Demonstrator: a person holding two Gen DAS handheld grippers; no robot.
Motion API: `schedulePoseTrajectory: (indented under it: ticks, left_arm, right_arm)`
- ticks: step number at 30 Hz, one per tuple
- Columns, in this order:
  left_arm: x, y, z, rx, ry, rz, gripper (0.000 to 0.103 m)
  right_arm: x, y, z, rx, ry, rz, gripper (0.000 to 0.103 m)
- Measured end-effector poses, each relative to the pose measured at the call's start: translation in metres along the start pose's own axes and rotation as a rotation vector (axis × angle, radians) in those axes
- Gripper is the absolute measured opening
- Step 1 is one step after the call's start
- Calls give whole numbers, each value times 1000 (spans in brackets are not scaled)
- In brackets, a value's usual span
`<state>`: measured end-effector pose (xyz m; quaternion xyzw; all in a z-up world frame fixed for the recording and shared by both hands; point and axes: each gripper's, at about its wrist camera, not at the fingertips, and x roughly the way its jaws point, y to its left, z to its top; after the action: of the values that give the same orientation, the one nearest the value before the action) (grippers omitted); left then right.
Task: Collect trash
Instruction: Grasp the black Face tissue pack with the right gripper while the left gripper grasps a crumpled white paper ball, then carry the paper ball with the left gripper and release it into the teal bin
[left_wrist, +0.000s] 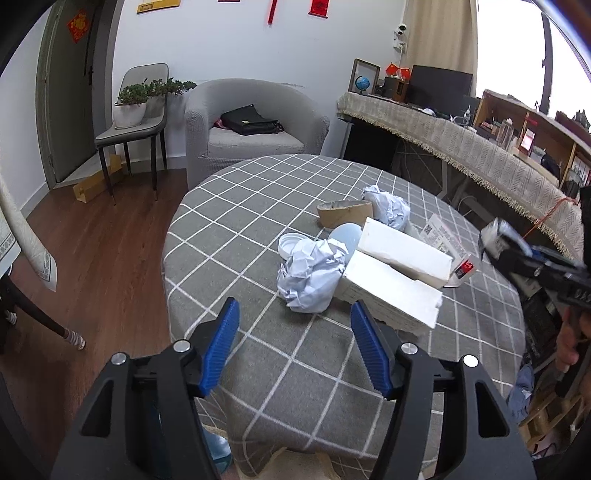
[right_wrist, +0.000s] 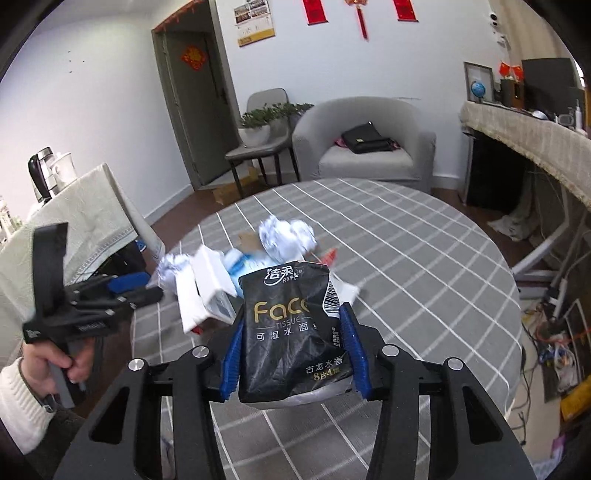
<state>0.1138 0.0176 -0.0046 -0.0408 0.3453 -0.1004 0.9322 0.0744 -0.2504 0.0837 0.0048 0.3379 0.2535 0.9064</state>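
Counting on my checked worktop (left_wrist: 258, 206): two white boxes (left_wrist: 391, 291), two crumpled paper wads (left_wrist: 310, 273), one cardboard ring (left_wrist: 345, 213). My right hand-held gripper (right_wrist: 293, 354) clamps one black tissue pack (right_wrist: 291, 332), lifted; left hand-held gripper (left_wrist: 293, 347) gapes empty near wad.

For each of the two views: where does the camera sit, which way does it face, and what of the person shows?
Left wrist: behind the empty left gripper, facing down over the checked table at crumpled paper; the right gripper shows at right.
Right wrist: behind the right gripper, shut on a black tissue pack; left hand at left.
Shared: table, trash pile, grey armchair.
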Motion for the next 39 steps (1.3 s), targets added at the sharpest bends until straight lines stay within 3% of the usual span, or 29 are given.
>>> schedulePoseTrajectory:
  ticks: [14,15,17,28,39]
  left_arm:
    - [39,-2,23,17,23,-36,64]
    - [41,-2,24,18,26,-45,61]
    - [46,-3,26,30,36,-62,41]
    - [34,1,26,39,13,-48,41]
    - [0,52,26,-52,-27,-2,41]
  right_arm:
    - [17,-11,18,-4,7,23,49]
    - [18,-12,19,-4,6,24,49]
    - [20,-12,21,-7,7,25,49]
    - [27,10,31,-34,10,55,49]
    - [44,59,47,-88,-2,114,49]
